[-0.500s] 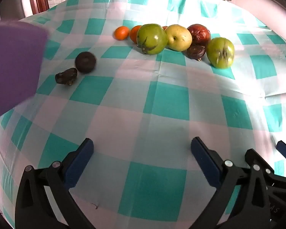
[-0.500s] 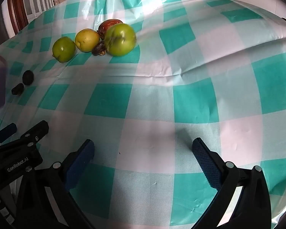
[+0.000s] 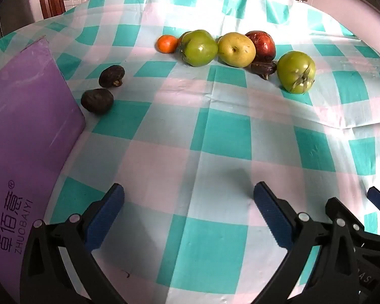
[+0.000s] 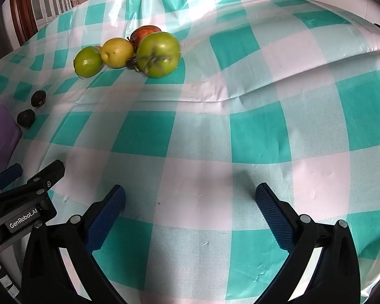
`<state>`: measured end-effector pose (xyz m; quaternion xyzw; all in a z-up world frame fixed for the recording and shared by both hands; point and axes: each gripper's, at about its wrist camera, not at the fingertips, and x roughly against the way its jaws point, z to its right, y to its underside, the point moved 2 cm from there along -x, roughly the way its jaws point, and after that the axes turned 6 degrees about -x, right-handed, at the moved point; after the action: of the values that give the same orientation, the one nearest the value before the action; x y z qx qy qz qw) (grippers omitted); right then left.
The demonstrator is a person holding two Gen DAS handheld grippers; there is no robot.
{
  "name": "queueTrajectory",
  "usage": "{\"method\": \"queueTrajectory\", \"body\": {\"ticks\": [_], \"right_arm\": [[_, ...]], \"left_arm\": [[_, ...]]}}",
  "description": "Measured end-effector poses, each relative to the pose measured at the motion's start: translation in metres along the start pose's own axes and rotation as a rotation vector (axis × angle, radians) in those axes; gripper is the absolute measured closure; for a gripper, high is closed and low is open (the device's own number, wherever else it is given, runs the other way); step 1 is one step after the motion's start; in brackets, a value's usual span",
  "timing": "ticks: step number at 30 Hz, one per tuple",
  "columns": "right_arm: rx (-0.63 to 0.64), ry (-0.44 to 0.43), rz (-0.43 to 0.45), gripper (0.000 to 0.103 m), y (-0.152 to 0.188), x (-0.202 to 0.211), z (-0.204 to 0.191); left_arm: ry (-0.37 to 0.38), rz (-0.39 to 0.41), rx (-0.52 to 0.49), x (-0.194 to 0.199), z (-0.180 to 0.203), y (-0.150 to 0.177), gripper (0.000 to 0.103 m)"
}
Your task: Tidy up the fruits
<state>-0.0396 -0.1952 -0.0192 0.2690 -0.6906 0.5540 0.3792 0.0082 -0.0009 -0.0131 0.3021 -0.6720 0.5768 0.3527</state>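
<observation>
Left gripper point(image 3: 188, 211) hanging with jaws spread wide, nothing between them; right gripper point(image 4: 190, 210) doing the same, both over the checked tablecloth point(image 3: 215, 136). Fruits sitting well ahead: two dark ones point(image 3: 97, 100) lying beside the purple box point(image 3: 25, 136); green tomatoes point(image 3: 198, 48), yellow apple point(image 3: 236, 49), red fruit point(image 3: 262, 43) and orange point(image 3: 166, 43) clustering further back.

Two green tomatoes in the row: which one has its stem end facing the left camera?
The right-hand green tomato, at the row's end beside the small dark fruit; its dried calyx faces the camera. The other green tomato shows smooth skin.
</observation>
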Motion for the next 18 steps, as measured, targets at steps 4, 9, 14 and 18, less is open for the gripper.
{"method": "queueTrajectory", "body": {"ticks": [4, 9, 14, 18], "right_arm": [[-0.002, -0.001, -0.002, 0.004, -0.0008, 0.0004, -0.0004], [-0.001, -0.002, -0.002, 0.004, -0.0009, 0.0002, 0.0001], [-0.001, -0.002, -0.003, 0.004, -0.0013, -0.0001, 0.0007], [0.000, -0.003, -0.002, 0.004, -0.0010, -0.0001, 0.0008]], "left_arm": [[-0.001, -0.004, -0.002, -0.0014, 0.0002, -0.0010, 0.001], [-0.002, -0.004, -0.001, -0.0014, 0.0012, -0.0016, 0.001], [-0.002, -0.002, 0.000, -0.0020, 0.0009, -0.0005, 0.001], [-0.001, -0.001, 0.001, -0.0022, 0.0006, -0.0001, 0.001]]}}
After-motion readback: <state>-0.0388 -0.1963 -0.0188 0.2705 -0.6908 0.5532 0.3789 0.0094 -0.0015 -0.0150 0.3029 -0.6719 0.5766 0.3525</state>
